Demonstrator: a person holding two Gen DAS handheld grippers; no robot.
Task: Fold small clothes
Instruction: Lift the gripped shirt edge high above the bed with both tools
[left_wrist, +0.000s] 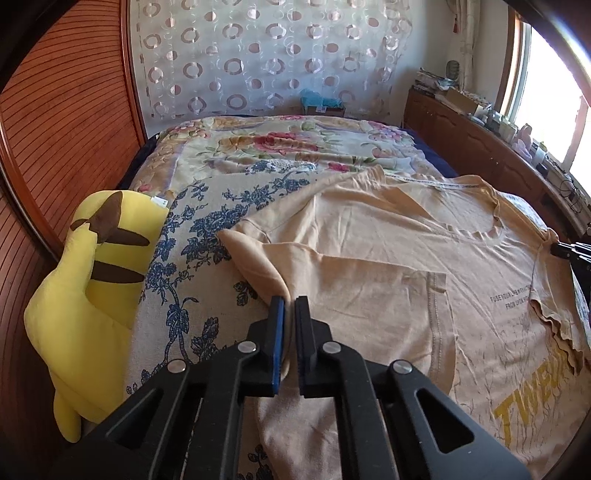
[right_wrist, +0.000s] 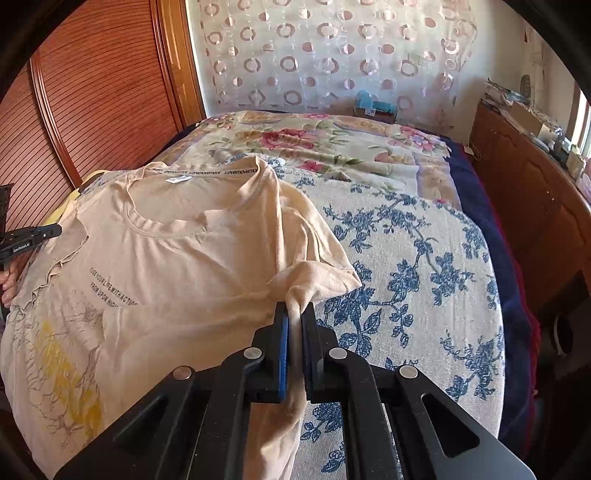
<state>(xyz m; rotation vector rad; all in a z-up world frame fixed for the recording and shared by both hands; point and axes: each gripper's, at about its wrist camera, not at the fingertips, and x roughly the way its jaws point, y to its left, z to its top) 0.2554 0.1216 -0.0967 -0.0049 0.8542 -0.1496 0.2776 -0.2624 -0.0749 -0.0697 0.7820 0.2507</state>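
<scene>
A beige T-shirt with black lettering and a yellow print lies spread, front up, on the blue-flowered bed cover. My left gripper is shut on the shirt's left edge, with a fold of sleeve cloth pinched between its pads. In the right wrist view the same T-shirt fills the left half. My right gripper is shut on the bunched right sleeve, which rises in a peak between the fingers. Each gripper's tip shows at the edge of the other's view, the left gripper over a hand.
A yellow plush toy leans at the bed's left edge against a wooden slatted wall. A floral quilt covers the far half of the bed. A wooden cabinet with clutter runs along the right under a window.
</scene>
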